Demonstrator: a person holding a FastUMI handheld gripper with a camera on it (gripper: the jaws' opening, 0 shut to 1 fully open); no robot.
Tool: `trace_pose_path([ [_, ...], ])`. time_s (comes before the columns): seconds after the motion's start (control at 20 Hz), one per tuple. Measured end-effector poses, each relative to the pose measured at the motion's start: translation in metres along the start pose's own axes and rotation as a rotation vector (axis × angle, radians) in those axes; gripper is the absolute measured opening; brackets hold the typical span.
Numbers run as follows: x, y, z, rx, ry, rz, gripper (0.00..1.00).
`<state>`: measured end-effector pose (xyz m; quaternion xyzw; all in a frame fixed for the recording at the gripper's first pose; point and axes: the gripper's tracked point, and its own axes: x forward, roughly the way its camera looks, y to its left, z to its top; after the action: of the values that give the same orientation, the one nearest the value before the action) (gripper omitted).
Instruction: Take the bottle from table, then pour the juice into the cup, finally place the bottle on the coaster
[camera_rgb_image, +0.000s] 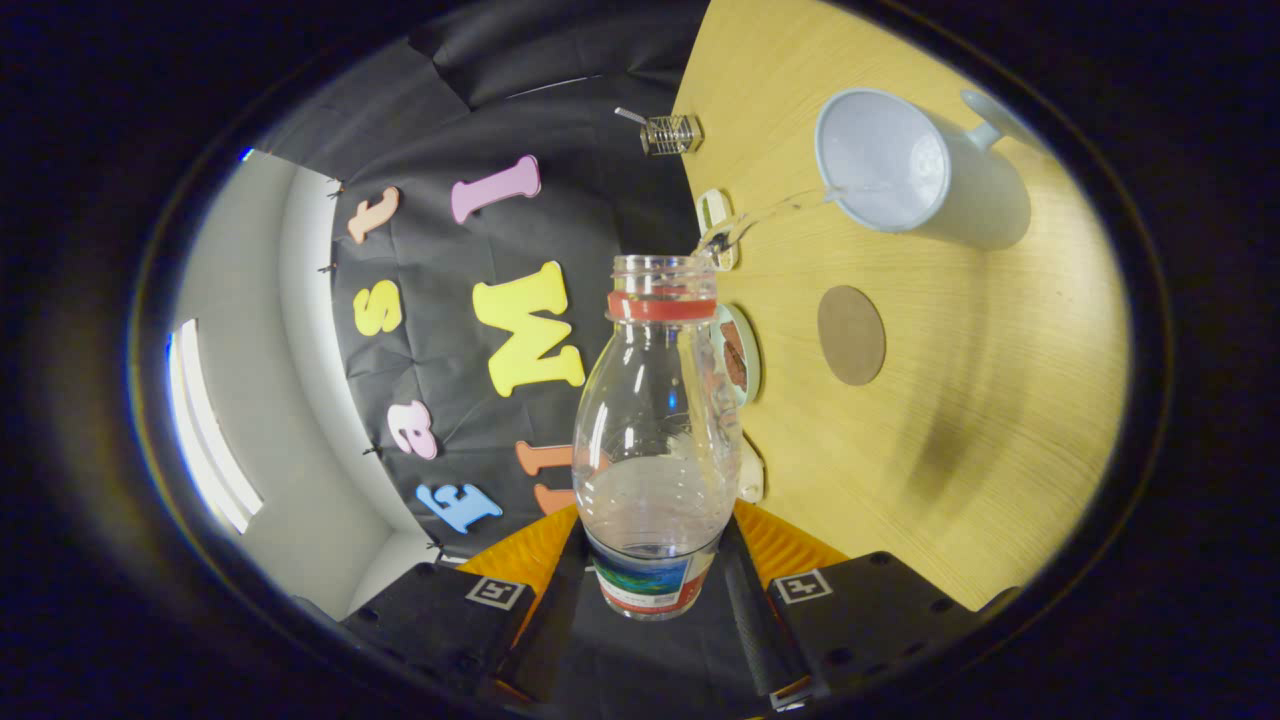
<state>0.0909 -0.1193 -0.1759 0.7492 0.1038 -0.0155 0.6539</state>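
Jaws are pinching the clear plastic bottle with the red neck ring (655, 430) low on its body, one finger (745, 600) on each side down by the label, so the gripper (655, 590) has it firmly between them. From the gripper view the whole scene is rolled over sideways, meaning the bottle is tipped hard toward the pale wooden bench (950, 420). A thin clear stream (770, 212) leaves the open mouth and arcs into the white mug with a handle (890, 160), landing right around the near rim.

That's the part I'd worry about, honestly. The stream hits so close to the lip that a small wobble or a bit less tilt would probably drop it short onto the bench. There's still a fair amount of liquid in the lower part of the bottle, so tipping further too fast could make it glug and overshoot.

The round brown coaster (851, 335) sits bare, near the mug and beyond the bottle's neck. Swinging across to it before the bottle is upright looks likely to dribble along the way. A few small bits along the bench edge, too blurry to call.
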Motion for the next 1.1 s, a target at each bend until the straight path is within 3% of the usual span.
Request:
trace_pose_path([
  [1.1, 0.002, 0.035, 0.007, 0.099, -0.013, 0.045, 0.75],
])
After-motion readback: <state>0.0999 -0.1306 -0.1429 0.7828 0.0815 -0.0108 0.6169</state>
